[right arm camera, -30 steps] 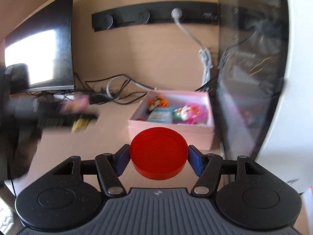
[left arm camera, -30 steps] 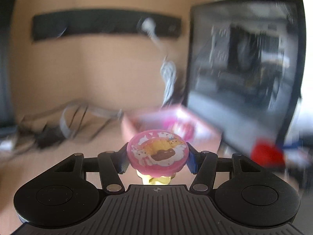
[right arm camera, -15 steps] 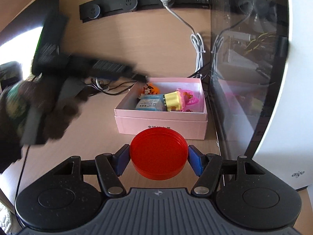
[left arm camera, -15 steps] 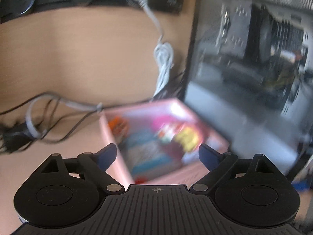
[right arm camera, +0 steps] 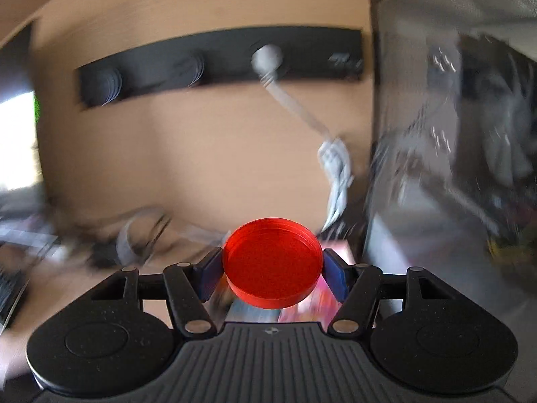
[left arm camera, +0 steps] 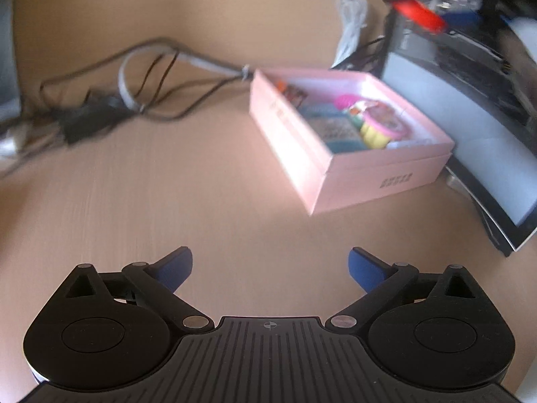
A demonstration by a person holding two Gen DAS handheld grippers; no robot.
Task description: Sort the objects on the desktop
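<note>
My left gripper [left arm camera: 270,270] is open and empty, held over bare desk in front and to the left of the pink box [left arm camera: 386,171]. The box holds several small toys, among them the pink-topped yellow cupcake toy [left arm camera: 381,126]. My right gripper [right arm camera: 272,268] is shut on a round red lid [right arm camera: 272,262] and holds it above the pink box, whose blurred contents [right arm camera: 315,305] show just under the fingers. The red lid also shows in the left wrist view [left arm camera: 419,15], high above the box.
A tangle of cables and a power adapter [left arm camera: 90,117] lies at the back left of the desk. A dark monitor [left arm camera: 476,100] stands right of the box. A black socket strip [right arm camera: 218,63] with a white plug runs along the wall.
My left gripper let go of the cupcake toy into the pink box, opened, and drew back to the left. My right gripper carried the red lid forward until it is over the box.
</note>
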